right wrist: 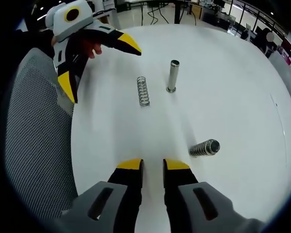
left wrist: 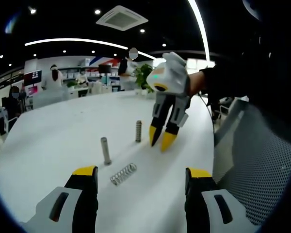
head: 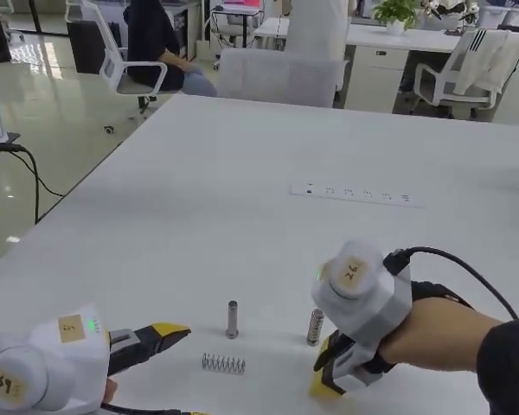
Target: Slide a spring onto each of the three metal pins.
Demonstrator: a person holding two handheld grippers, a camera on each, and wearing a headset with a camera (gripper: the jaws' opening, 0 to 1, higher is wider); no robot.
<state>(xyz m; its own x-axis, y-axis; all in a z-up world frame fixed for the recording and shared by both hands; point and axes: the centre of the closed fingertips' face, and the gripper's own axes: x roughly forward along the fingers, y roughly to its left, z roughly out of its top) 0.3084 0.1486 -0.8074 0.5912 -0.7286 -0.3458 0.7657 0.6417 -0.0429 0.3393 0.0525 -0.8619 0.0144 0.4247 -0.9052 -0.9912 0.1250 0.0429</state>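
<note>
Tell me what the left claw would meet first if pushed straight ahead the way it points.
Probably the loose silver coil spring lying on the white table, just left of centre between the tips of the open left claw; the bare metal pin stands beyond it.

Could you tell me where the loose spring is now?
Head view: the loose spring lies on the table in front of the bare pin, between the left gripper and right gripper.

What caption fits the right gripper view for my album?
Right gripper faces a spring-covered pin, a bare pin and a loose spring; left gripper open nearby.
</note>
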